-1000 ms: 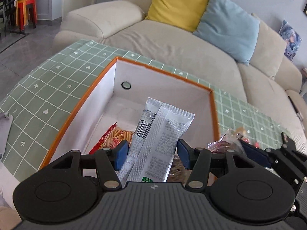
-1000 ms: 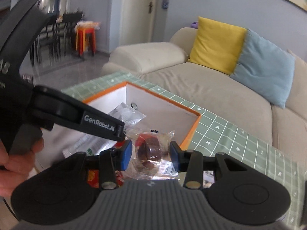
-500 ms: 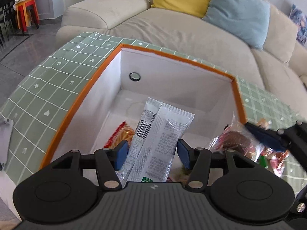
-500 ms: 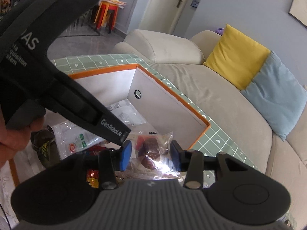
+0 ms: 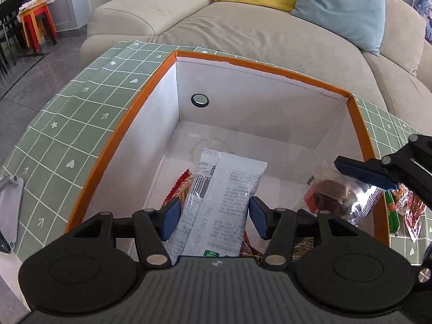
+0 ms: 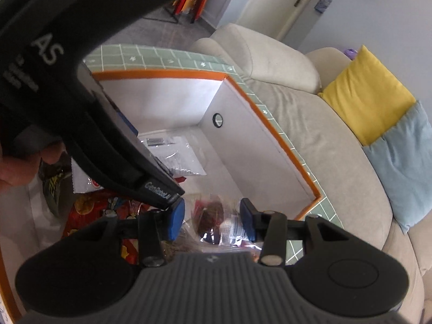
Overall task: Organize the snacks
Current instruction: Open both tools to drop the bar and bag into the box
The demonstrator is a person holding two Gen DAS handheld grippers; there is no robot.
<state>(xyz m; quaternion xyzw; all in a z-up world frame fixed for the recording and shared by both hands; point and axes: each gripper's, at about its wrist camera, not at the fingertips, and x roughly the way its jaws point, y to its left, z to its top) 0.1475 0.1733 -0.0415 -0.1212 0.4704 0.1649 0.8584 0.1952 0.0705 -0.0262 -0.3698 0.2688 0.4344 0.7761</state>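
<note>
The left gripper's [image 5: 212, 221] fingers [image 5: 170, 220] clamp a white snack packet [image 5: 224, 202] low in the frame's centre, inside the orange-rimmed white box [image 5: 270, 67]. At the right edge, the right gripper's [image 6: 212, 221] fingers [image 6: 176, 220] grip a clear-wrapped brown snack [image 5: 330, 197] over the box's right side. A red snack bag [image 5: 181, 186] lies below the packet. Beyond the green checked bench [image 5: 81, 124] stands a beige sofa [image 5: 256, 27].

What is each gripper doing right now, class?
Left gripper: closed on a white snack packet, held over the box.
Right gripper: closed on a clear-wrapped brown snack, also over the box.
</note>
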